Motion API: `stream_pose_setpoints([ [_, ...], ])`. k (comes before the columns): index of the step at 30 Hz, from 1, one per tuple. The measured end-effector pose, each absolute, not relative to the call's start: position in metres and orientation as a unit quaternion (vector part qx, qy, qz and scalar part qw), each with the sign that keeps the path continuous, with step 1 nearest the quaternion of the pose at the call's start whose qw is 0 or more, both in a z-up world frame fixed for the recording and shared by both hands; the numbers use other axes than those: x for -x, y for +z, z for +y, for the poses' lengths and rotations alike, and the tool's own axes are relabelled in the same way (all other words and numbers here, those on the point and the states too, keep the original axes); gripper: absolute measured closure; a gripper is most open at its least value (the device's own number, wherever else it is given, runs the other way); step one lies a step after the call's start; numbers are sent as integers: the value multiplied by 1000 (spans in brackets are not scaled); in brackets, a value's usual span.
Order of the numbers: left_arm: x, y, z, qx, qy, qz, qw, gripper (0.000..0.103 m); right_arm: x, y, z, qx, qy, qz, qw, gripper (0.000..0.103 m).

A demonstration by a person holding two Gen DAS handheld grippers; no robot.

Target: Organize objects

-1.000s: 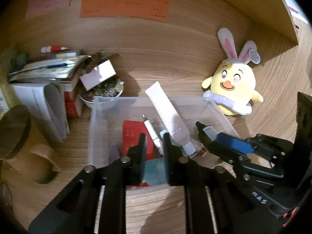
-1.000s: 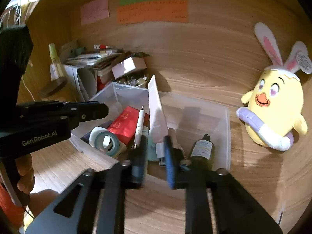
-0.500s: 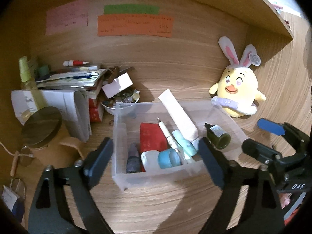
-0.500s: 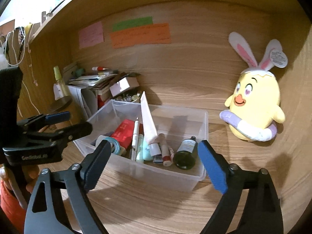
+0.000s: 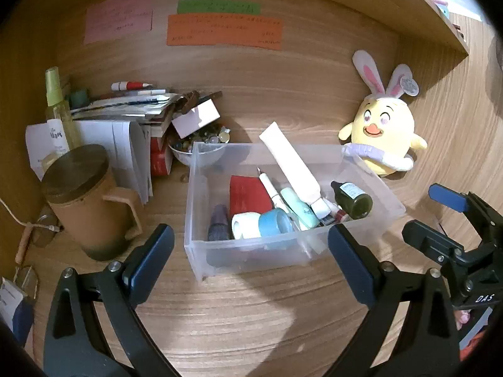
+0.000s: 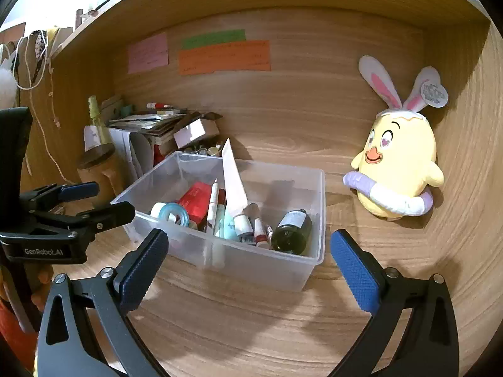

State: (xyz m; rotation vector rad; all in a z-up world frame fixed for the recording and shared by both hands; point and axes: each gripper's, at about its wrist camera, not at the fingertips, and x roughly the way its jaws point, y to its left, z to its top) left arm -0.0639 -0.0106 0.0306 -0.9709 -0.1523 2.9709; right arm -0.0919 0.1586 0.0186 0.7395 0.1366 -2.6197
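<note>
While both grippers have just opened wide, empty, the clear bin holds tubes, tape, bottle.

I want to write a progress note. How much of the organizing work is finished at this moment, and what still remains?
Done: the clear bin already holds a white tube, a dark bottle, tape rolls, a pen and a red packet.
In hand: nothing. The left gripper and right gripper have just been opening, with nothing between their jaws.
Left: the paper pile and bowl of trinkets look unsorted.
</note>
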Motion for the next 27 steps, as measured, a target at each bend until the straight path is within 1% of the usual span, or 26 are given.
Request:
stream_pose_setpoints([
  [27, 59, 33, -8, 310, 950, -45, 12, 3, 91, 16, 160, -272, -939, 41, 206, 0],
])
